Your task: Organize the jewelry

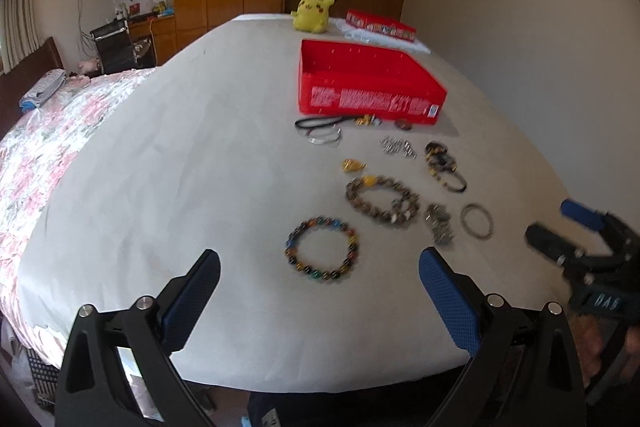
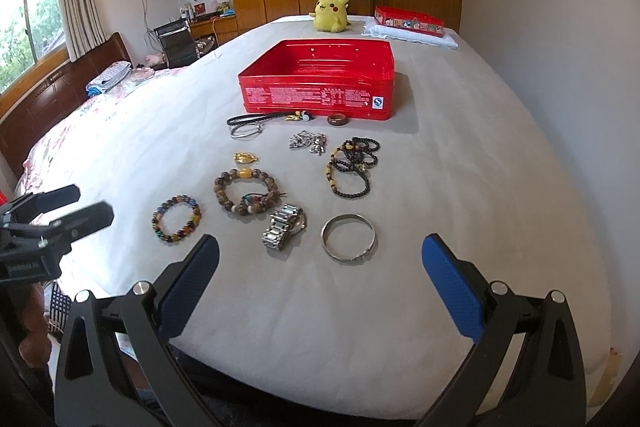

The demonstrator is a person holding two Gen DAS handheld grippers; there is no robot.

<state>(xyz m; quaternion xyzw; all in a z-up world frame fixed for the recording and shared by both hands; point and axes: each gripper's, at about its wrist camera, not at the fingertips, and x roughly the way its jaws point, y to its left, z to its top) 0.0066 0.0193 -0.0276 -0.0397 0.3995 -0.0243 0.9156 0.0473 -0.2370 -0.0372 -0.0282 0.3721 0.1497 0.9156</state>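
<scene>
Red tin (image 2: 320, 95): rectangular, glossy metal, rounded corners, open top, white print on the near wall, interior bare. It stands on a pale grey cloth (image 2: 460, 187) with a soft matte weave.

All jewelry lies on the cloth on the near side of the tin:
- Black cord (image 2: 256, 118) and a thin silver wire hoop (image 2: 245, 131), just in front of the tin's left end.
- Small brown ring (image 2: 338, 120), almost touching the tin's front wall.
- Tangle of silver chain (image 2: 308, 141), near the tin's front.
- Gold pendant (image 2: 245, 158), nearer the camera than the cord.
- Heap of black bead strands (image 2: 354, 167) with some amber beads, nearer than the ring.
- Brown wooden bead bracelet (image 2: 246, 191) with one round yellow bead.
- Multicoloured glass bead bracelet (image 2: 176, 219), farthest left of the tin.
- Steel link watch (image 2: 285, 227), shiny, folded.
- Plain silver bangle (image 2: 349, 237), round, flat on the cloth.

Left gripper (image 1: 320, 291): blue textured pads spread wide, holding nothing, above the multicoloured bracelet.
Right gripper (image 2: 320, 279): likewise spread wide and empty, nearest the watch and bangle.

Yellow plush toy (image 2: 331, 11) sits beyond the tin.
</scene>
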